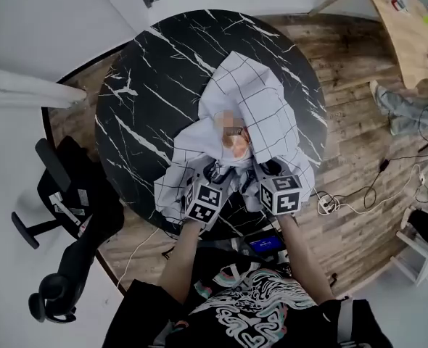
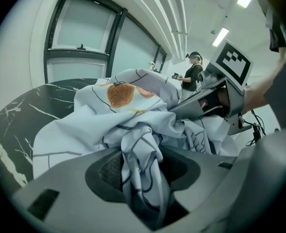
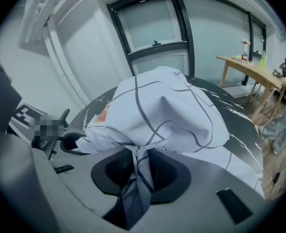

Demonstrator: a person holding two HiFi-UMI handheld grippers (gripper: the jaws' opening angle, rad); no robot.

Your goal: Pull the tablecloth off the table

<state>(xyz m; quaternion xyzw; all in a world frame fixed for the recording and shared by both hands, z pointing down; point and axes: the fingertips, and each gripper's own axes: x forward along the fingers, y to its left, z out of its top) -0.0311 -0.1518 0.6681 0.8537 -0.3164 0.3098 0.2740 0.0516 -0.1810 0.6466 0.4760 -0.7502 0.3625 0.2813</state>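
Observation:
A white tablecloth (image 1: 252, 114) with a dark grid lies crumpled in a heap on the round black marble table (image 1: 145, 85), bunched toward the near edge. An orange stain shows on the tablecloth (image 2: 119, 95). Both grippers sit side by side at the near edge of the heap. My left gripper (image 1: 215, 171) is shut on a twisted fold of cloth that fills the gap between its pads (image 2: 142, 164). My right gripper (image 1: 262, 168) pinches a thin pleat of the tablecloth (image 3: 167, 110) between its pads (image 3: 137, 171).
A black office chair (image 1: 62, 216) stands at the left of the table. Cables and a power strip (image 1: 330, 203) lie on the wooden floor at the right. A wooden desk (image 1: 402, 20) and a seated person's legs (image 1: 402, 111) are at the far right.

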